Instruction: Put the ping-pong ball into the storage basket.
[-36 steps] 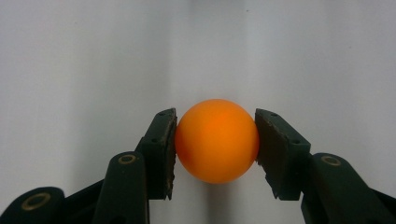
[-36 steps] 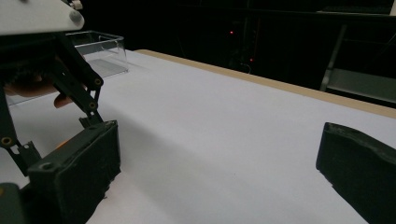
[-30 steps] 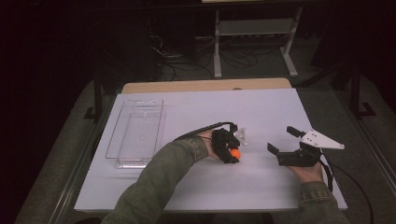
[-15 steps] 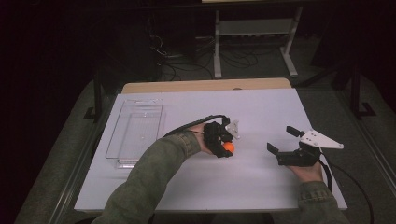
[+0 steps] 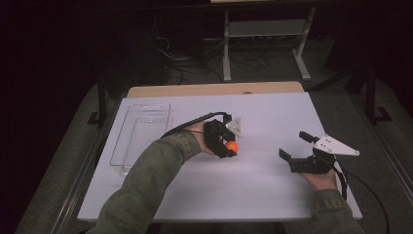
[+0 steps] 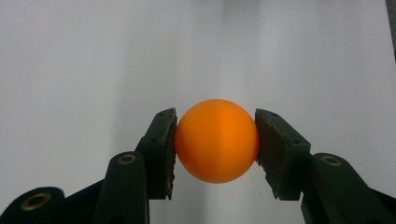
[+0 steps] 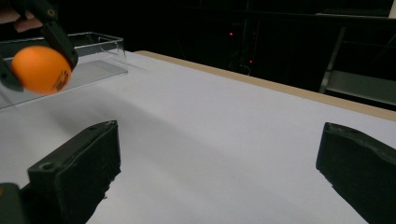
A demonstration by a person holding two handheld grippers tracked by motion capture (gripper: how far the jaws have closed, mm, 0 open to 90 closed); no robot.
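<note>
An orange ping-pong ball [image 6: 216, 140] sits clamped between the two black jaws of the left tongs [image 5: 229, 145], held over the middle of the white worktop [image 5: 263, 117]. A clear plastic tray [image 5: 141, 129] lies to the left of it, near the worktop's left edge. Well apart on the right, the right tongs [image 5: 296, 153] rest low over the worktop in the person's hand, jaws spread wide and holding nothing.

Dim room, bright table [image 5: 272, 117]
</note>
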